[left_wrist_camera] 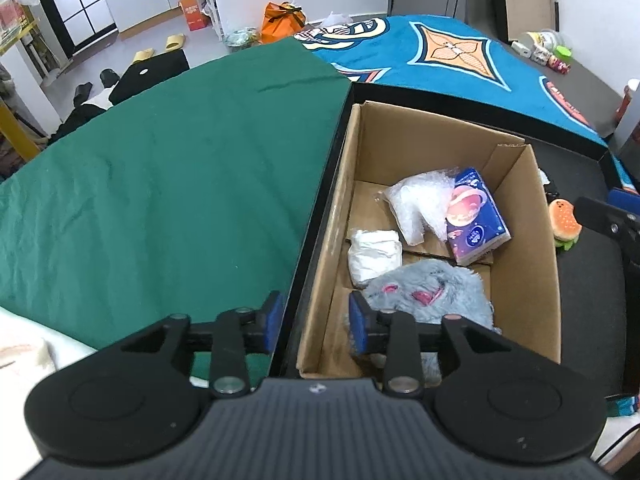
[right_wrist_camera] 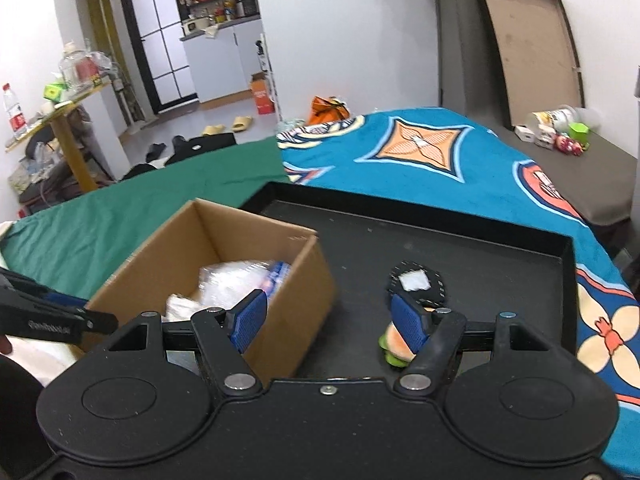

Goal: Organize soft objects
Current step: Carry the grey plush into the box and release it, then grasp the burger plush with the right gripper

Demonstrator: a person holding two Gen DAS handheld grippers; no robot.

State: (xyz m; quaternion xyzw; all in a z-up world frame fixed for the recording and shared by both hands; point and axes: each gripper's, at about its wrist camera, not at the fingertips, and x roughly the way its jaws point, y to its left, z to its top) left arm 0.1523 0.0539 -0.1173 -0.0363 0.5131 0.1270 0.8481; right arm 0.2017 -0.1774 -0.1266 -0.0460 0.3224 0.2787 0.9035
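Both grippers gape, gripping nothing: the left gripper point(left_wrist_camera: 316, 322) straddles the cardboard box's point(left_wrist_camera: 524, 248) near-left wall above the grey plush point(left_wrist_camera: 436, 288); the right gripper point(right_wrist_camera: 328, 322) hovers beside the box, its finger hiding part of the burger plush point(right_wrist_camera: 394, 346).

Left wrist view: sits high over near-left corner of cardboard box point(left_wrist_camera: 516, 240), looks steeply down along fingers into box interior; close range. Green cloth point(left_wrist_camera: 160, 184) lies left of box, burger toy point(left_wrist_camera: 564, 222) right of box at frame edge.

Right wrist view: sits lower, right of cardboard box point(right_wrist_camera: 296, 280), faces forward across black tray point(right_wrist_camera: 460, 248) toward far wall; box appears left of centre, near.

Shared: box, tray, burger toy point(right_wrist_camera: 394, 344), green cloth point(right_wrist_camera: 100, 224), blue blanket point(right_wrist_camera: 400, 160) beyond box.
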